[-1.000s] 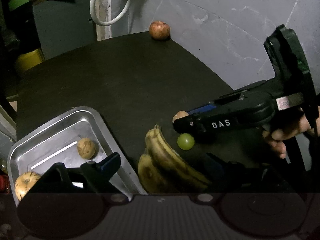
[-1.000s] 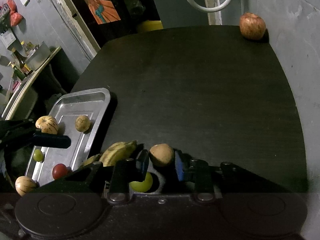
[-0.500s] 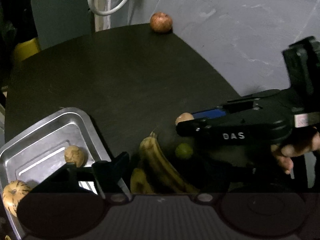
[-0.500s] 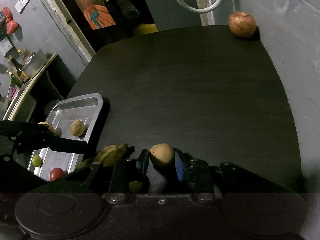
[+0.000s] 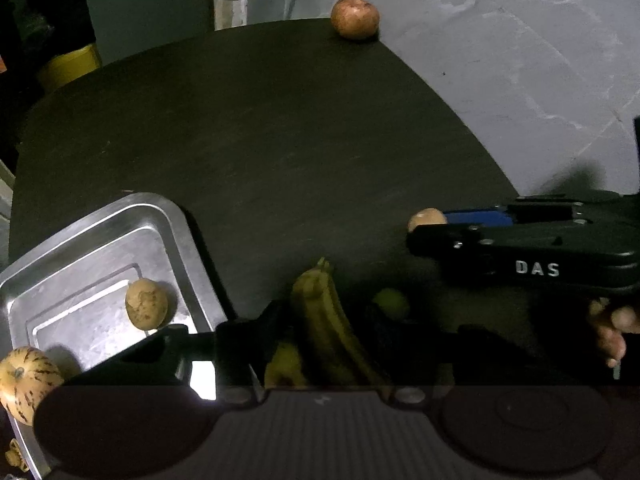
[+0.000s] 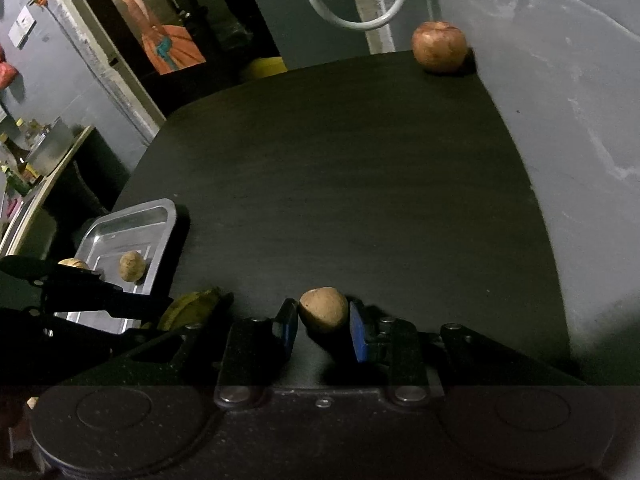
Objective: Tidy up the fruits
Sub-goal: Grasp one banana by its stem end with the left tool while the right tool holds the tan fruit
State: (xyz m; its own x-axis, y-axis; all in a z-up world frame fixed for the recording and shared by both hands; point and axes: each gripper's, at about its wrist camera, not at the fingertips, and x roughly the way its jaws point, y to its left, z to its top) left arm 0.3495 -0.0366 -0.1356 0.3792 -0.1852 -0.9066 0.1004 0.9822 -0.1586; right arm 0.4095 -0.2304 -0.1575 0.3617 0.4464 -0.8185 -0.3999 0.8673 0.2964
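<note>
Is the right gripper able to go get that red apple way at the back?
Probably not yet: the right gripper is shut on a brown fruit. The dark table toward the apple lies bare.

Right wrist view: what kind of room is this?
Probably a lived-in home room or storage corner: rough grey wall, cluttered shelf with bottles, a picture propped at the back.

Dim home room: cluttered shelf (image 6: pixel 28 160), hanging dress picture (image 6: pixel 168 40).
</note>
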